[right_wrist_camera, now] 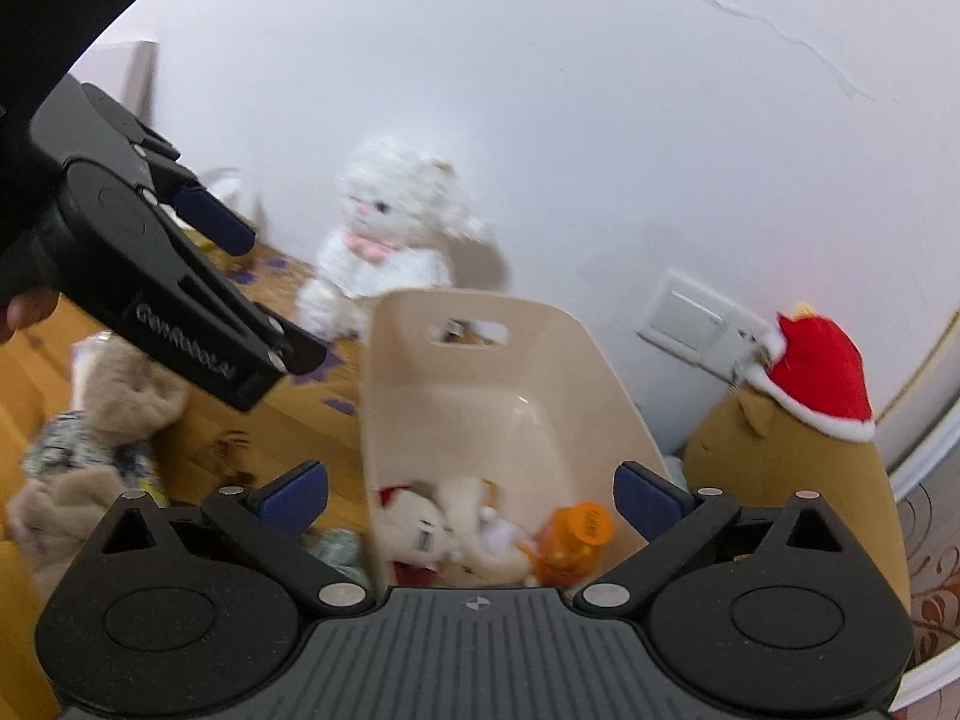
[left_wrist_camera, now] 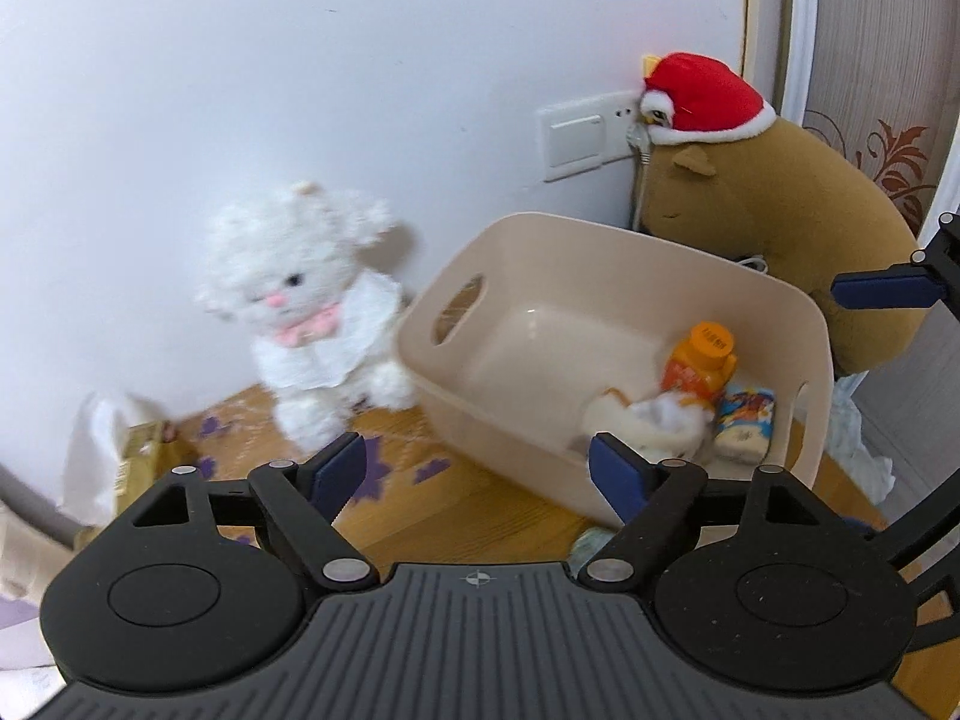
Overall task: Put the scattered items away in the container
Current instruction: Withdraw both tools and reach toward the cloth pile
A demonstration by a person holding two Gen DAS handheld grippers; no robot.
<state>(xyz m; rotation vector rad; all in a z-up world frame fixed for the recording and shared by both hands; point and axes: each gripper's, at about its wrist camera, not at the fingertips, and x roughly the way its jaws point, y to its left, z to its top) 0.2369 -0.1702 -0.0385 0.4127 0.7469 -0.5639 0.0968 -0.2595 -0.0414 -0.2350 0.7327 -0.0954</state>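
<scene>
A beige plastic bin (left_wrist_camera: pixel 516 252) stands on the wooden floor by the wall; it also shows in the right wrist view (right_wrist_camera: pixel 420 372). Inside lie an orange bottle (left_wrist_camera: pixel 702 360), a small snack pack (left_wrist_camera: pixel 744 420) and a white plush toy (left_wrist_camera: pixel 642 420), which the right wrist view (right_wrist_camera: pixel 420 534) shows too. My left gripper (left_wrist_camera: pixel 477 474) is open and empty, in front of the bin. My right gripper (right_wrist_camera: pixel 471 498) is open and empty, above the bin's near end. A white fluffy cat toy (left_wrist_camera: pixel 300 306) sits left of the bin against the wall.
A large brown capybara plush with a red hat (left_wrist_camera: pixel 774 210) leans behind the bin by a wall socket (left_wrist_camera: pixel 576 138). A beige teddy in patterned cloth (right_wrist_camera: pixel 90 420) lies on the floor at left. A yellow packet (left_wrist_camera: pixel 138 456) and white cloth lie at far left.
</scene>
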